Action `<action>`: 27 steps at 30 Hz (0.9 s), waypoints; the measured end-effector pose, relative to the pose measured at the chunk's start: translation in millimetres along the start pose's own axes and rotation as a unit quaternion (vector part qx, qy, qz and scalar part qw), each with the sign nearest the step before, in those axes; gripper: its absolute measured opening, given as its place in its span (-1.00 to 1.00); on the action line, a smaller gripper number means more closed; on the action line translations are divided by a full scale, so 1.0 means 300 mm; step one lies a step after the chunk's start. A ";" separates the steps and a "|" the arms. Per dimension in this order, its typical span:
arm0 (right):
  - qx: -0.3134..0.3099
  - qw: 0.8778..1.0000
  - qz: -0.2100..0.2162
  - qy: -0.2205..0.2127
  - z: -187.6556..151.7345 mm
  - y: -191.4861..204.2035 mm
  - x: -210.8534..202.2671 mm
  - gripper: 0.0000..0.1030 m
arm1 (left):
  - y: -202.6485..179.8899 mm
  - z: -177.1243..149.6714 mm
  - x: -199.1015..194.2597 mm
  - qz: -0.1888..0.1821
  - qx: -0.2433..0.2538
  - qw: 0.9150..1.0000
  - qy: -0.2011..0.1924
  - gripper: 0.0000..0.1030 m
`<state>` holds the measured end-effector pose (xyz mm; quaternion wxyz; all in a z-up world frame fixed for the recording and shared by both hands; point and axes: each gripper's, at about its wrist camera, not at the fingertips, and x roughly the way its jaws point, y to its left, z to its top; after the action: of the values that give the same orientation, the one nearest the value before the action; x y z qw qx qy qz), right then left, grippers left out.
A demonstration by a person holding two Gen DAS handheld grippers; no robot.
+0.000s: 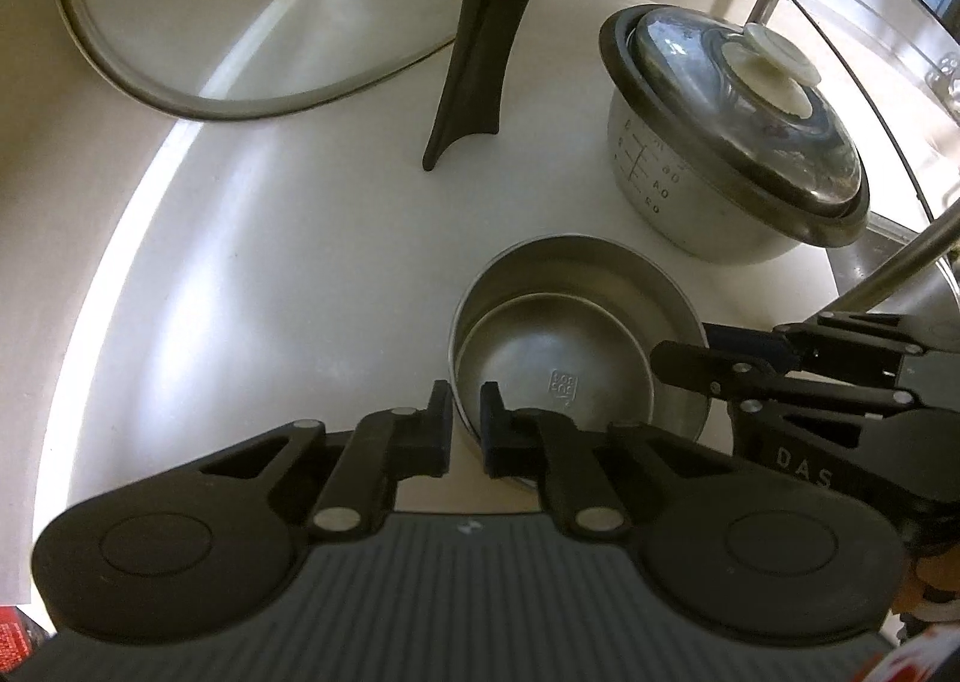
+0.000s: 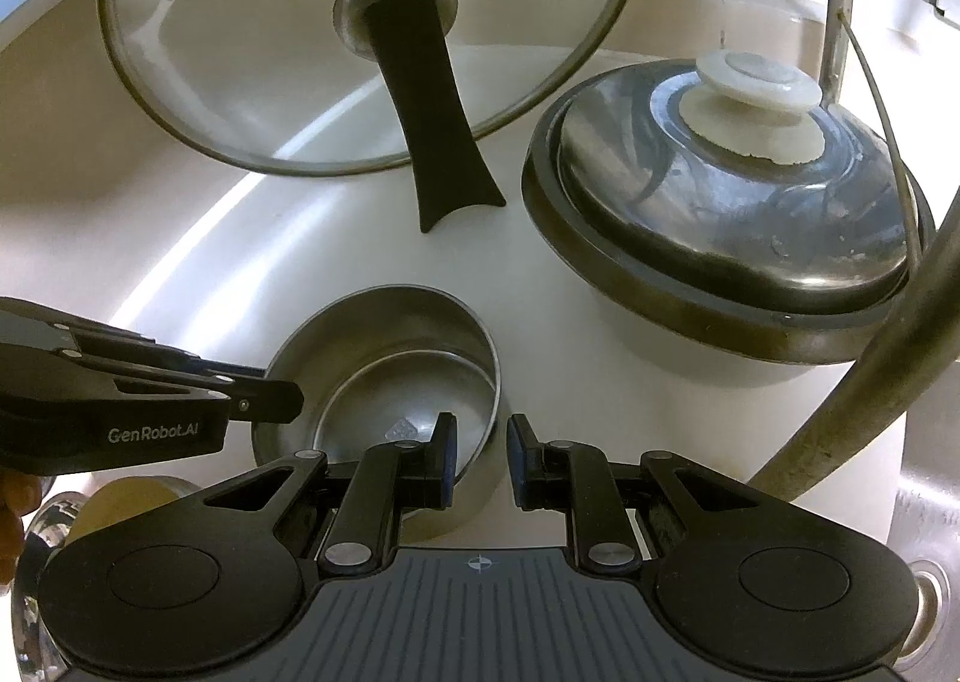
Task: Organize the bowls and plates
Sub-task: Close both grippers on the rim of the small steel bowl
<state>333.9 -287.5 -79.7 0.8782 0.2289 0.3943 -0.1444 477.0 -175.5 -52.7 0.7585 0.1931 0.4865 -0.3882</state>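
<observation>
Now the nested steel bowls sit near centre on the white counter. Left gripper pinches their near rim, fingers narrow. Right gripper straddles the right-hand rim, its hold unclear; probably steadying the stack for lifting.

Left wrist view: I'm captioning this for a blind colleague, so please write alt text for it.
The left gripper has its fingers shut on the near rim of two nested steel bowls on a white counter, while the right gripper reaches in opposite. Behind stand a lidded pot and a leaning glass lid.
</observation>
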 end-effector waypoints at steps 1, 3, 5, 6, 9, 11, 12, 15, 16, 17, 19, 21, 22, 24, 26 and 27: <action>0.000 1.000 0.000 -0.002 0.000 0.001 0.002 -0.62 | 0.000 0.001 0.001 0.000 0.000 1.000 0.000 -0.85; -0.005 1.000 0.000 -0.003 0.002 0.005 0.007 -0.74 | -0.003 0.003 0.003 0.002 0.003 1.000 0.001 -0.85; -0.011 1.000 -0.004 -0.003 0.000 0.009 0.003 -0.74 | -0.012 0.004 0.009 0.004 0.005 1.000 -0.001 -0.85; -0.014 1.000 -0.006 -0.004 -0.003 0.009 -0.001 -0.74 | -0.012 0.004 0.009 0.004 0.004 1.000 -0.001 -0.85; -0.015 1.000 -0.009 -0.005 -0.003 0.012 -0.001 -0.76 | -0.010 0.000 0.006 0.000 0.002 1.000 -0.002 -0.84; -0.017 1.000 -0.010 -0.008 0.000 0.013 -0.003 -0.77 | -0.010 -0.001 0.005 0.000 0.002 1.000 -0.003 -0.84; -0.018 1.000 -0.011 -0.010 0.002 0.014 -0.005 -0.77 | -0.010 -0.001 0.003 0.000 0.001 1.000 -0.005 -0.84; -0.020 1.000 -0.012 -0.015 0.012 0.014 -0.013 -0.78 | -0.011 0.000 -0.009 0.001 -0.001 1.000 -0.012 -0.84; -0.020 1.000 -0.012 -0.017 0.014 0.013 -0.017 -0.78 | -0.012 0.001 -0.014 0.001 -0.001 1.000 -0.015 -0.84; -0.020 1.000 -0.011 -0.019 0.017 0.011 -0.021 -0.78 | -0.014 0.003 -0.020 0.002 -0.001 1.000 -0.017 -0.84; -0.021 0.999 -0.011 -0.024 0.021 0.009 -0.031 -0.79 | -0.015 0.006 -0.030 0.003 -0.001 1.000 -0.022 -0.84; -0.022 0.999 -0.010 -0.029 0.027 0.010 -0.040 -0.79 | -0.017 0.009 -0.041 0.004 -0.001 1.000 -0.027 -0.84; -0.023 0.999 -0.010 -0.031 0.031 0.010 -0.044 -0.79 | -0.018 0.010 -0.046 0.005 -0.001 1.000 -0.030 -0.84; -0.023 0.999 -0.009 -0.035 0.037 0.009 -0.052 -0.80 | -0.021 0.013 -0.057 0.005 -0.002 0.999 -0.034 -0.84; -0.024 0.999 -0.008 -0.039 0.046 0.012 -0.058 -0.80 | -0.025 0.017 -0.069 0.007 -0.002 0.999 -0.038 -0.83; -0.024 0.999 -0.008 -0.040 0.048 0.012 -0.062 -0.80 | -0.029 0.019 -0.075 0.008 -0.001 0.999 -0.041 -0.83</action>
<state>332.5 -290.5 -56.0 0.8976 0.1983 0.3636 -0.1507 468.5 -175.7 -29.6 0.7812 0.1801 0.4539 -0.3889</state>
